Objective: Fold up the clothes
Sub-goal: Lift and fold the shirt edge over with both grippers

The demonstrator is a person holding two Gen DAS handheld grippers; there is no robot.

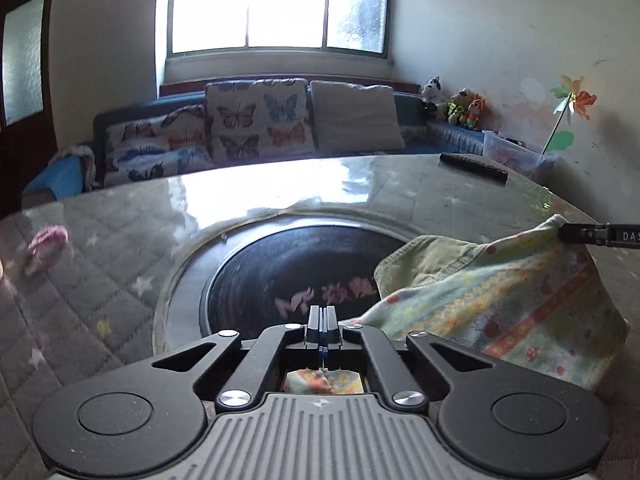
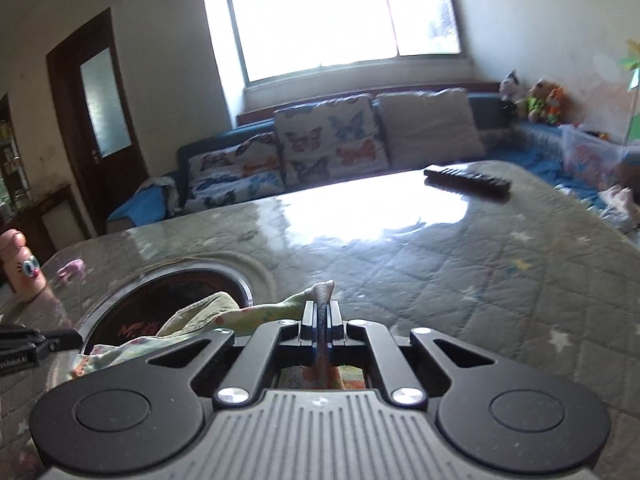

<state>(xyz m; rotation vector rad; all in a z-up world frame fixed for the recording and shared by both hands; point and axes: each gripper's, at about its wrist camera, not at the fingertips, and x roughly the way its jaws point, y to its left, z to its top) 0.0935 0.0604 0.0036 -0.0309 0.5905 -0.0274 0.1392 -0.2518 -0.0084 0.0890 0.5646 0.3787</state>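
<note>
A small patterned garment [image 1: 504, 300], pale green and yellow with red and orange prints and a plain olive inside, hangs stretched between my two grippers above the table. My left gripper [image 1: 322, 316] is shut on one corner of it; cloth shows behind the jaws. My right gripper [image 2: 321, 312] is shut on the other corner, whose tip pokes up between the fingers; it also shows in the left wrist view [image 1: 564, 232]. In the right wrist view the garment [image 2: 200, 312] sags to the left toward the left gripper [image 2: 76, 336].
The table [image 2: 460, 272] has a glossy quilted star-print cover and a round black hotplate [image 1: 280, 268] set in its middle. A black remote [image 2: 468, 180] lies at the far edge. A pink bottle [image 2: 22, 268] and pink cloth scrap [image 2: 72, 270] sit left. A sofa with cushions [image 1: 260, 120] stands behind.
</note>
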